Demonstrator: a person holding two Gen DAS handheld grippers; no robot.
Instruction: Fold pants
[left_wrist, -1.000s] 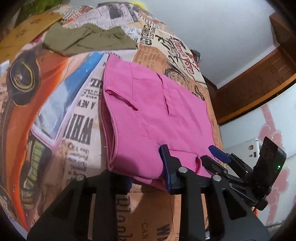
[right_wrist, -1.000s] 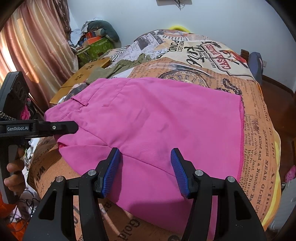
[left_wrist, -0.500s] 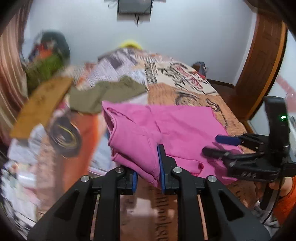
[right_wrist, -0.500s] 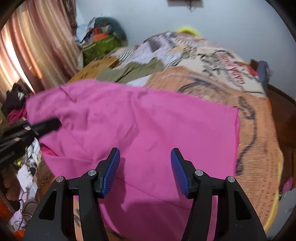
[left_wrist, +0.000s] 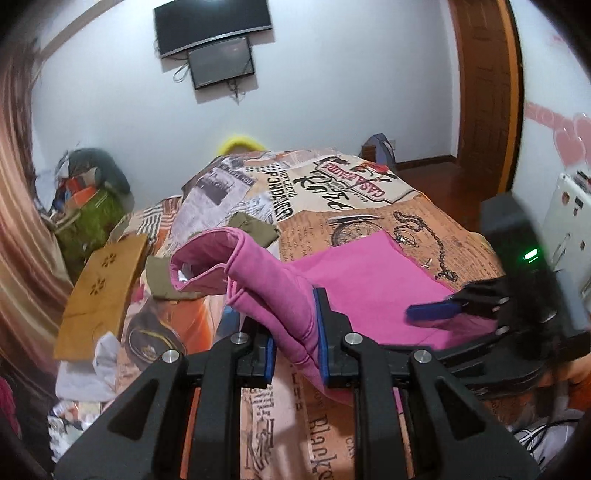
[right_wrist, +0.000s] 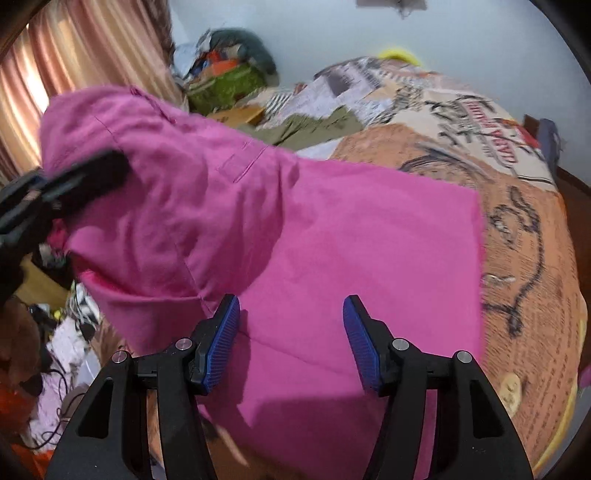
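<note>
The pink pants (left_wrist: 373, 280) lie partly folded on a bed with a newspaper-print cover (left_wrist: 332, 192). My left gripper (left_wrist: 295, 332) is shut on a thick bunched edge of the pants and holds that end lifted above the bed, so the waistband hangs open to the left. In the right wrist view the lifted part of the pink pants (right_wrist: 166, 206) rises at the left, with the left gripper (right_wrist: 55, 192) under it. My right gripper (right_wrist: 291, 343) is open and empty, low over the flat part of the pants. It also shows in the left wrist view (left_wrist: 439, 312).
Olive green clothing (left_wrist: 255, 229) lies on the bed behind the pants. A brown cardboard piece (left_wrist: 103, 284) lies at the bed's left side. Clutter and a green bag (left_wrist: 88, 210) stand by the curtain. A wall screen (left_wrist: 218, 40) hangs above. A door (left_wrist: 484, 85) is right.
My left gripper has shut on the near edge of the pants and lifted it up off the bed. The right gripper has stayed open over the cloth.
</note>
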